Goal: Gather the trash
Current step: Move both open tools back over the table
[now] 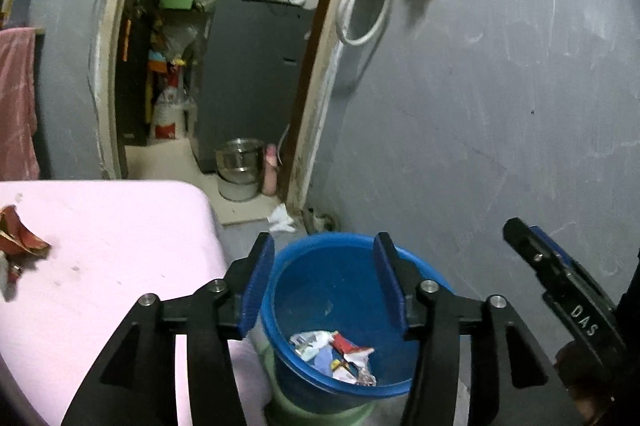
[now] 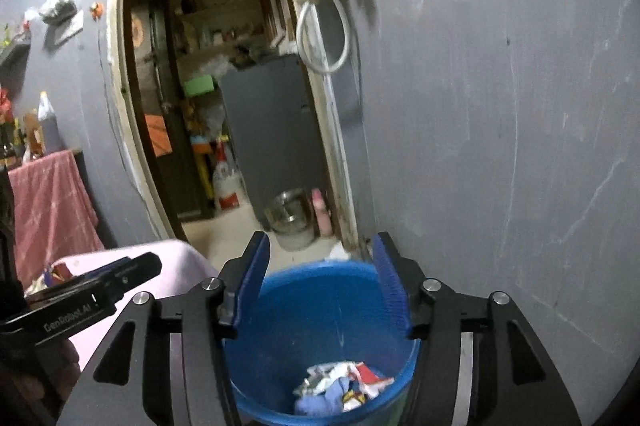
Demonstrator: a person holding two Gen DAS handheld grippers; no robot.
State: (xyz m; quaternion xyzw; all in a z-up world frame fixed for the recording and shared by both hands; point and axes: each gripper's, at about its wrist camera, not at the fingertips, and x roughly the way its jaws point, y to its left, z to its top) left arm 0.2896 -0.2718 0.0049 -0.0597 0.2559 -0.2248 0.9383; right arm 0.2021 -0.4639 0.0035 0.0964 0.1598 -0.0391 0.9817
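Observation:
A blue bucket [image 1: 344, 266] stands on the floor beside a pink table [image 1: 108, 250]. Crumpled wrappers and paper [image 1: 336, 356] lie at its bottom, seen also as the same trash pile [image 2: 340, 386] inside the blue bucket [image 2: 316, 310] in the right wrist view. My left gripper [image 1: 324, 282] hangs open over the bucket mouth with nothing between its blue pads. My right gripper [image 2: 320, 278] is likewise open and empty above the bucket. A red crumpled wrapper [image 1: 20, 238] lies on the table's left edge. The right gripper's side [image 1: 560, 278] shows at the right of the left wrist view.
A grey wall [image 1: 500, 106] rises right behind the bucket. A doorway [image 1: 224, 66] opens to a cluttered room with a steel pot [image 1: 238, 166] on its floor. White paper scrap [image 1: 280, 220] lies by the door frame. A pink cloth [image 2: 52, 210] hangs at the left.

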